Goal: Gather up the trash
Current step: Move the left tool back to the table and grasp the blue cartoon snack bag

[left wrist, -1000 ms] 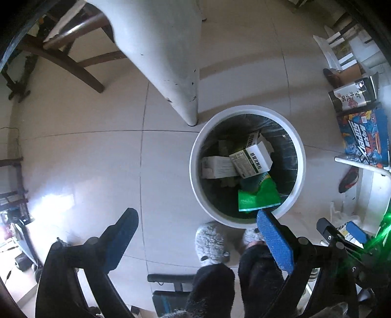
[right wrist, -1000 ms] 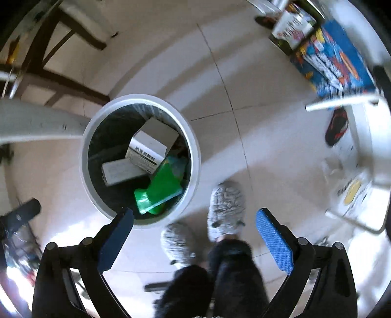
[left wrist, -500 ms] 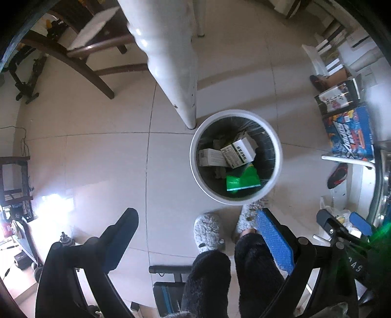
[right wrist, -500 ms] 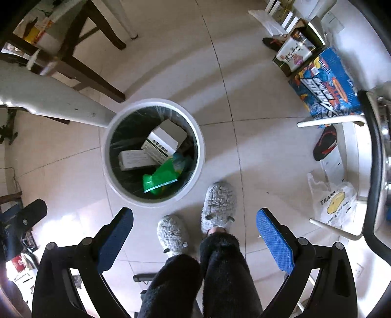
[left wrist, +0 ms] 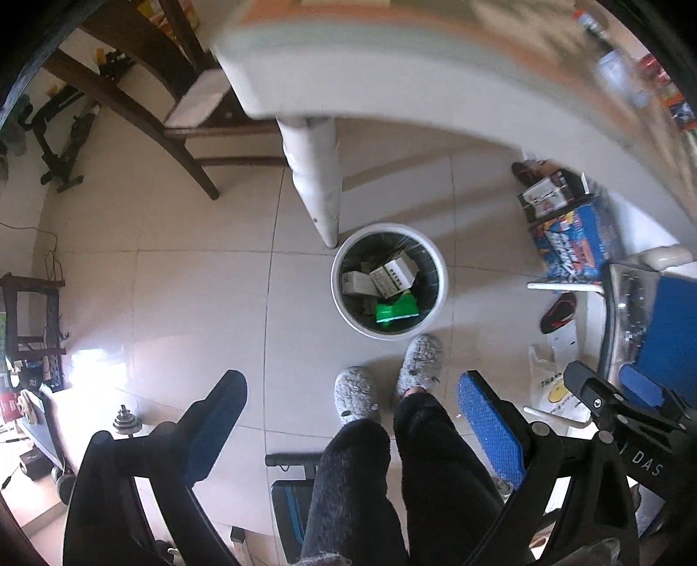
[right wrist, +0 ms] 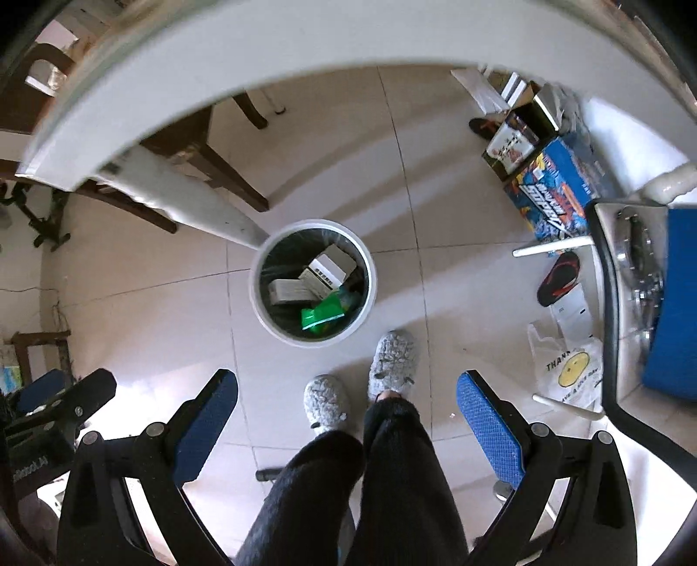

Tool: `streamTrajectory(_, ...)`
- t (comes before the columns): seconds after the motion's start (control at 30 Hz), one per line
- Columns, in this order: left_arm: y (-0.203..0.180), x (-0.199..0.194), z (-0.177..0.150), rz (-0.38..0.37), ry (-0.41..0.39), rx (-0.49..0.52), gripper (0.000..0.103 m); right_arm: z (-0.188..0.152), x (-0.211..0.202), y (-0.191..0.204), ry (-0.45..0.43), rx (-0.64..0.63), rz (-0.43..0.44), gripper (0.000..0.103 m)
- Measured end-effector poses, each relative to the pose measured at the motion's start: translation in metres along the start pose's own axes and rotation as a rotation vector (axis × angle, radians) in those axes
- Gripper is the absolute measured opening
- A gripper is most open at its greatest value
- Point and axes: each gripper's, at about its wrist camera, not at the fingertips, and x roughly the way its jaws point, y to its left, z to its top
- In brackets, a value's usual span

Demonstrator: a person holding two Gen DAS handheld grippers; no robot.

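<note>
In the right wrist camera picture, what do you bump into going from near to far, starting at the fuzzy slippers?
Grey slippers → white trash bin with a green wrapper and boxes inside → white table leg → white table edge.

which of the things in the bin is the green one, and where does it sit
The green packet, a flat glossy wrapper. It lies at the side of the white bin nearest the person's slippers; the other visible items are white cardboard boxes farther back.
</note>
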Motion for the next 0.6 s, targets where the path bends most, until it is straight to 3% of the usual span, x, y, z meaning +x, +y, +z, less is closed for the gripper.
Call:
streamTrajectory(0.33,-0.004,-0.103,0.013,-0.049,-0.122,0.046,0.099,-0.008,-0.133,0.003,-0.087,0.078,0.082,0.102)
streamTrajectory(0.43,-0.014,-0.125,0.031,-0.052,-0.168,0.077,0.099,0.003,-0.167,-0.001,-0.127,0.115,0.121,0.102)
streamTrajectory(0.6,-0.063,-0.146,0.078,-0.039,-0.229,0.216,0.103,0.038,-0.211,-0.027,-0.204,0.200,0.148,0.102)
